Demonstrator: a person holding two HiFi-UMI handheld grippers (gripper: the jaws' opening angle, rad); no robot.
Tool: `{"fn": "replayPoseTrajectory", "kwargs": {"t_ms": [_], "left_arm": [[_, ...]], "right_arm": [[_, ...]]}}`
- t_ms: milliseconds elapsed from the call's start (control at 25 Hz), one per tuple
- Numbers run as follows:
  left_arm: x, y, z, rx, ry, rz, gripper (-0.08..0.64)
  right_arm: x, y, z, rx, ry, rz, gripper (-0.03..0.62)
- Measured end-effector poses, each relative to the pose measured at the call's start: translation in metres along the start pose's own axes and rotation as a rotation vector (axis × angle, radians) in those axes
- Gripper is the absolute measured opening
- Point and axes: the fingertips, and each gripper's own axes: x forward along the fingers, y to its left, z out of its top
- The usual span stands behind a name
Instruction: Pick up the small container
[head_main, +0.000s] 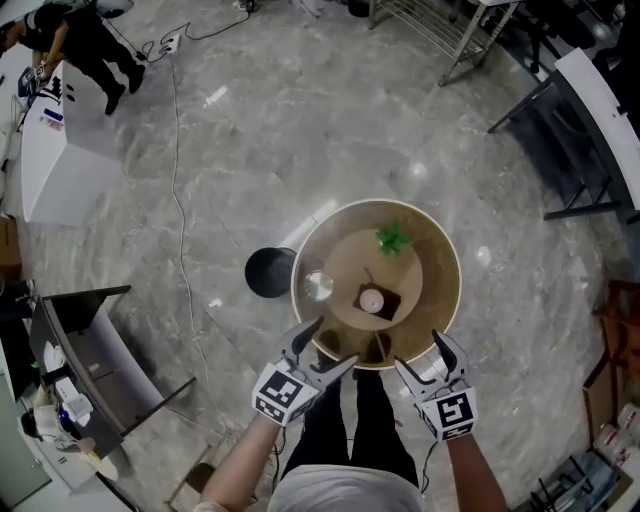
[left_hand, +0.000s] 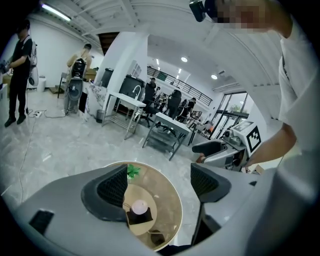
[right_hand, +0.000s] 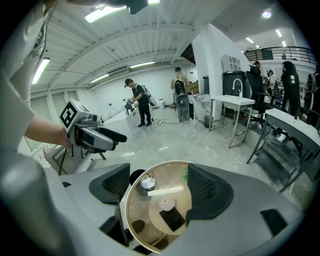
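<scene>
Grey marble floor (head_main: 350, 120) w/ white desks (head_main: 50, 170), ceiling strip lights (right_hand: 107, 13).

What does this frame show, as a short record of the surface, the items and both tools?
surface: round glass table with a gold rim
items on it: small shiny round container; pale round object on a dark square base; green leafy sprig
left tool: jaws apart, empty, at the table's near edge
right tool: jaws apart, empty, at the near edge
container status: not yet picked up
</scene>
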Motion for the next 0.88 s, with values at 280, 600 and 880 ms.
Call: {"fn": "replayPoseTrajectory", "kwargs": {"t_ms": [280, 600, 880], "left_arm": [[0.037, 0.024, -0.057, -0.026, 0.013, 0.023, 0.393], [0.082, 0.053, -0.108, -0.015, 0.049, 0.027, 0.405], [0.117, 0.074, -0.157, 0.015, 0.091, 0.017, 0.409]], "right_arm": [[0.053, -0.003, -0.051, -0.023, 0.037, 0.079, 0.371], [0.113, -0.01, -0.093, -0.07, 0.028, 0.135, 0.356], [0.161, -0.017, -0.142, -0.093, 0.059, 0.169, 0.353]]}}
